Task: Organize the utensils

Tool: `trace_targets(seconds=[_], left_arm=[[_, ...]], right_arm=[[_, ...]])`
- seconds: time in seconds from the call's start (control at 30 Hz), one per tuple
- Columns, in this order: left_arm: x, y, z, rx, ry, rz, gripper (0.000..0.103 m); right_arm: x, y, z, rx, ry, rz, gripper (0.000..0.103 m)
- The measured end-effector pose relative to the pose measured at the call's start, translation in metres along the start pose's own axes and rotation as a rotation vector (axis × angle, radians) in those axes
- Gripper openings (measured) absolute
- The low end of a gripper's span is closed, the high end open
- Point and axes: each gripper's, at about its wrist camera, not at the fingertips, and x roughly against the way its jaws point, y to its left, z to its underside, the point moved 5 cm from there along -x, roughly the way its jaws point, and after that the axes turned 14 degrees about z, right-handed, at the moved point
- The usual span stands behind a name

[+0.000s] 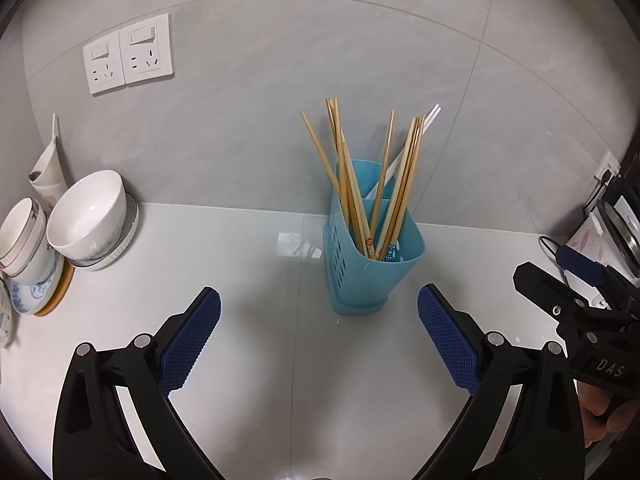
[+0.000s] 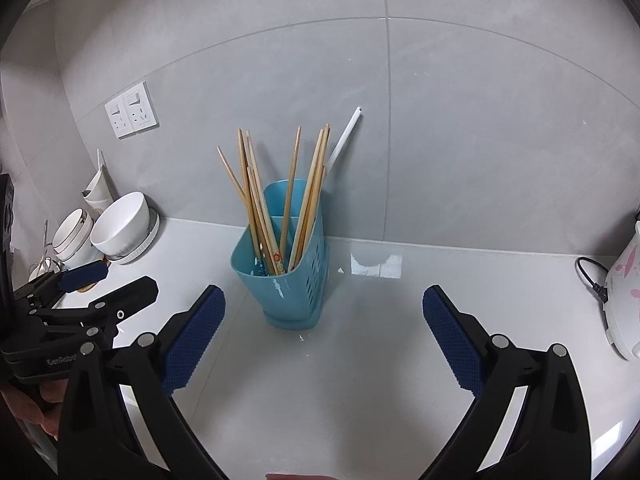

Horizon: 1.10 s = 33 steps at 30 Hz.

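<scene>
A blue plastic utensil holder [image 1: 370,276] stands upright on the white counter near the wall; it also shows in the right wrist view [image 2: 288,292]. Several wooden chopsticks [image 1: 360,184] and a white pair [image 1: 430,116] stand in it; the wooden chopsticks [image 2: 276,200] and the white pair [image 2: 344,140] also show in the right wrist view. My left gripper [image 1: 319,304] is open and empty, just in front of the holder. My right gripper [image 2: 324,302] is open and empty, in front of the holder. Each gripper shows at the edge of the other's view: right [image 1: 560,276], left [image 2: 116,280].
White bowls [image 1: 90,216] and stacked cups and plates [image 1: 24,248] stand at the left against the wall. A double wall socket [image 1: 128,54] is above them. A white rice cooker [image 2: 624,296] with a black cord [image 2: 592,276] stands at the right.
</scene>
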Motion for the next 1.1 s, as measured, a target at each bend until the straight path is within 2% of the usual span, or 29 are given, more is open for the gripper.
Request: trace_targets(seconds=[0.17,1.1], left_arm=[[-0.0021,0.0,-0.0005,0.005,0.003,0.021,0.097],[-0.004,0.0006,-0.0021,-0.019,-0.009,-0.01,0.097]], right_arm=[[-0.0009,-0.0009,0.0004,-0.006,0.008,-0.001,0.095],[-0.0068,-0.005,-0.0002,-0.028,0.037,0.016,0.095]])
